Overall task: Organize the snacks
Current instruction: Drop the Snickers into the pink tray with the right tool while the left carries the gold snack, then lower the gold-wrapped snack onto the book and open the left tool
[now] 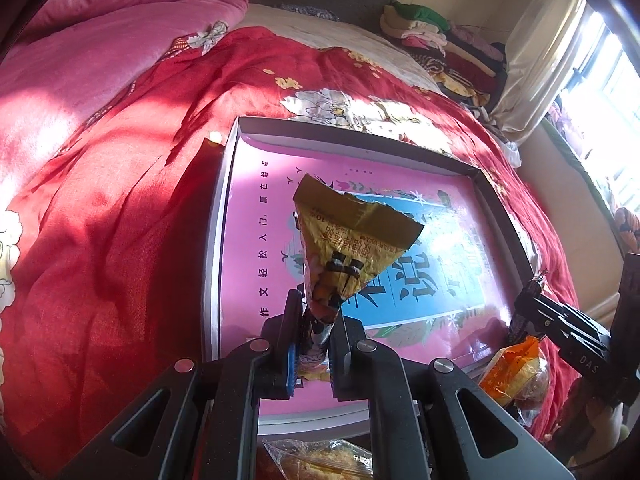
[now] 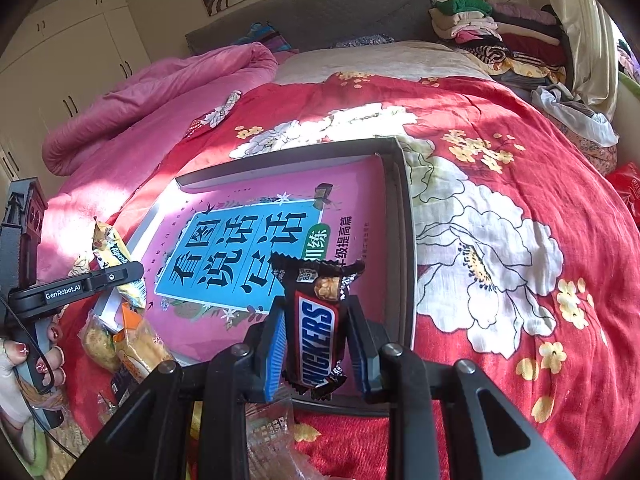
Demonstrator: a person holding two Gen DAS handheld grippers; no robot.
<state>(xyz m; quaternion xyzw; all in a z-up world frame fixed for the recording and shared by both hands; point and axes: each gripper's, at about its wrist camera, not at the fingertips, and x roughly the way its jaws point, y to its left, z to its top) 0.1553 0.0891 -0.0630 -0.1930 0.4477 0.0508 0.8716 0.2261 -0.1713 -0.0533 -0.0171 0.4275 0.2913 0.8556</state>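
My left gripper (image 1: 316, 316) is shut on a yellow snack packet (image 1: 352, 232) and holds it above the open grey box (image 1: 224, 184) with a pink printed bottom. My right gripper (image 2: 316, 320) is shut on a Snickers bar (image 2: 316, 320), upright over the same box's (image 2: 404, 216) near right corner. In the right wrist view the left gripper (image 2: 120, 276) holds the yellow packet (image 2: 112, 252) at the box's left edge. In the left wrist view the right gripper (image 1: 532, 300) shows at the box's right edge.
The box lies on a red flowered bedspread (image 2: 500, 208). Loose wrapped snacks (image 2: 128, 344) lie by the box's near left corner, and more snacks (image 1: 516, 372) by its near right. A pink quilt (image 1: 100, 40) is bunched far left. Folded clothes (image 2: 496, 28) are stacked at the headboard.
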